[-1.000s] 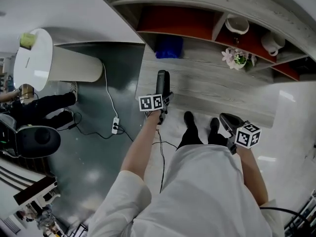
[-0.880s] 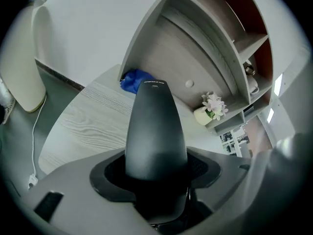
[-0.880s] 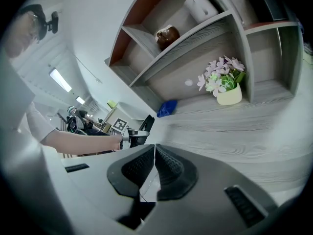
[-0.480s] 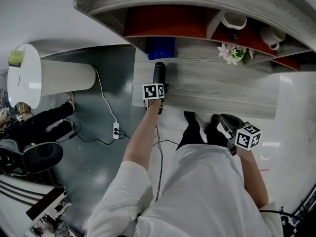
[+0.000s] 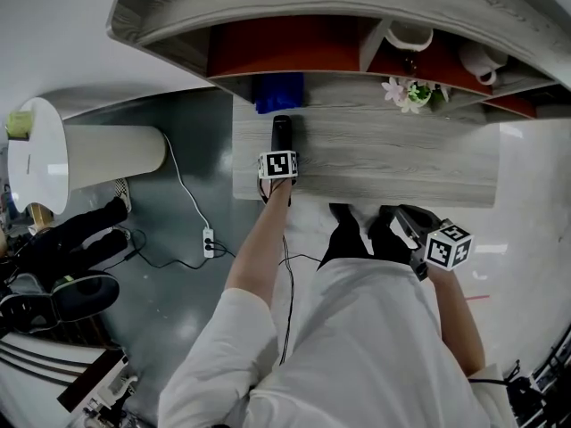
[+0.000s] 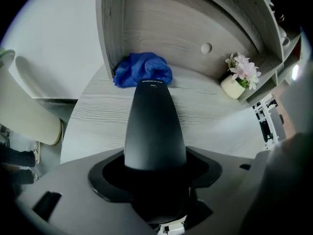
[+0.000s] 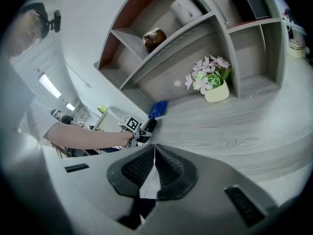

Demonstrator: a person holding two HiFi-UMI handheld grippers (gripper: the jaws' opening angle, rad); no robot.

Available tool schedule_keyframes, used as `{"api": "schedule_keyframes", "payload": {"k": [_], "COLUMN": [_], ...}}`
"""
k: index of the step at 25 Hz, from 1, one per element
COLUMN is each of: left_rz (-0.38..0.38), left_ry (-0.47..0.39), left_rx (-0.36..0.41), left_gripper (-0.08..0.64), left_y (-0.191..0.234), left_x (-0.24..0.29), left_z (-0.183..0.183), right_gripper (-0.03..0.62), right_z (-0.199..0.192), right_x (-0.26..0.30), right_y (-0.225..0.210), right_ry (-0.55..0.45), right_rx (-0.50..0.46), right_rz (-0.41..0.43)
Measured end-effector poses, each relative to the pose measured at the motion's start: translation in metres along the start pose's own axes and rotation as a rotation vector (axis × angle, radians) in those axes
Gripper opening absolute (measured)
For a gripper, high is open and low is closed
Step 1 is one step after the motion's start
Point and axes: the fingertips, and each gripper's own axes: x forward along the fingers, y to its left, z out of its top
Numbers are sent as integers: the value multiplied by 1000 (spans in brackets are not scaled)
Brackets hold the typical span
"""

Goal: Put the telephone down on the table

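The black telephone handset [image 5: 281, 133] sticks out forward from my left gripper [image 5: 278, 160], over the left part of the grey wooden table [image 5: 384, 163]. In the left gripper view the telephone [image 6: 154, 126] fills the middle, clamped between the jaws, its tip pointing at a blue cloth [image 6: 143, 70]. I cannot tell whether it touches the table. My right gripper [image 5: 412, 228] hangs by the person's right side, below the table's front edge; its jaws are pressed together with nothing between them [image 7: 152, 168].
A blue cloth [image 5: 277, 92] lies at the table's back left under the shelf. A small flower pot [image 5: 406, 94] stands at the back right. White jugs [image 5: 409, 36] sit on the shelf above. A white round table [image 5: 53, 159] and a floor power strip [image 5: 208, 236] are at the left.
My left gripper has carried the telephone forward, from over the table's front edge to above its left part, toward the blue cloth. The right gripper has hardly moved.
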Motion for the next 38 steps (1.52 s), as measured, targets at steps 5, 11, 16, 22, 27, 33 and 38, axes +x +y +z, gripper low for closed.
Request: {"api": "schedule_keyframes", "payload": {"k": [5, 11, 16, 22, 27, 33, 38], "left_rz": [-5, -18, -3, 26, 61, 106, 39], "left_ry": [-9, -73, -144, -305, -442, -539, -599], "left_rx": [-5, 1, 20, -8, -93, -214, -319], "left_gripper": [308, 336, 336, 334, 261, 44, 9], "left_y": [-3, -3, 0, 12, 22, 28, 6], "left_x": [4, -5, -29, -84, -138, -197, -240], "left_z": [-2, 5, 8, 15, 6, -38, -93], "right_gripper": [20, 20, 20, 20, 20, 20, 20], "right_z": [0, -3, -3, -4, -11, -23, -39], "right_x": [-1, -2, -2, -5, -14, -38, -64], "right_y": [-2, 0, 4, 11, 11, 13, 1], "right_ry": [1, 4, 1, -15, -23, -27, -15], "right_rx": [2, -4, -23, -45, -56, -104, -119], "right_rz": [-5, 2, 14, 32, 42, 56, 68]}}
